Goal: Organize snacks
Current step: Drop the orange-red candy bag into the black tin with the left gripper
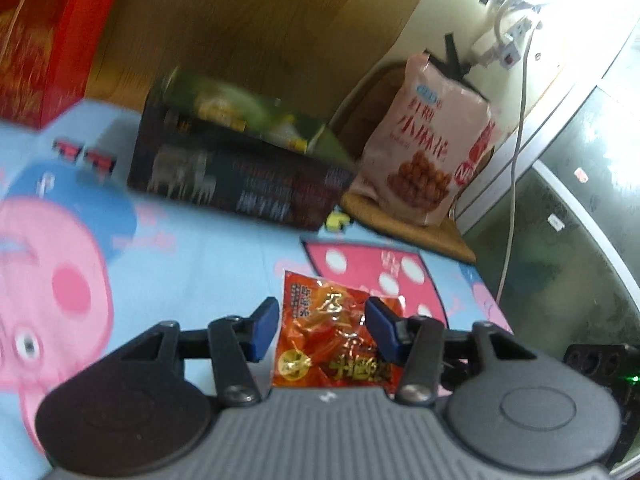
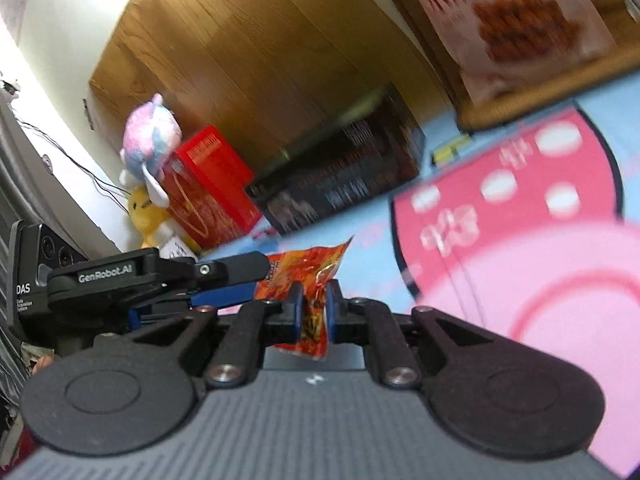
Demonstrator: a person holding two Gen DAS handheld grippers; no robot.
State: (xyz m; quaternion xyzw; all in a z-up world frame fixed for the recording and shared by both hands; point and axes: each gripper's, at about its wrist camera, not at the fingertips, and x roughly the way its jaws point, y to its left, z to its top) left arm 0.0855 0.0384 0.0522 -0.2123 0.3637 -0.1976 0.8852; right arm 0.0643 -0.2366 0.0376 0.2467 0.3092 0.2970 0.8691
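Observation:
A small orange-red snack packet (image 1: 326,334) lies between the blue pads of my left gripper (image 1: 322,330), which is open around it over the blue cartoon sheet. My right gripper (image 2: 314,308) is shut on the same packet (image 2: 316,280), pinching its lower edge and holding it upright; the left gripper's body (image 2: 120,280) shows just to its left. A black box (image 1: 236,168) holding a green snack bag (image 1: 248,112) stands farther back. A pink snack bag (image 1: 428,136) stands upright on a woven seat (image 1: 420,232).
A red gift box (image 1: 44,44) stands at the back left, with plush toys (image 2: 150,160) beside it in the right wrist view. Two small red packets (image 1: 84,156) lie on the sheet. A wooden headboard (image 1: 260,20) backs the scene. A white cable (image 1: 516,152) hangs at right.

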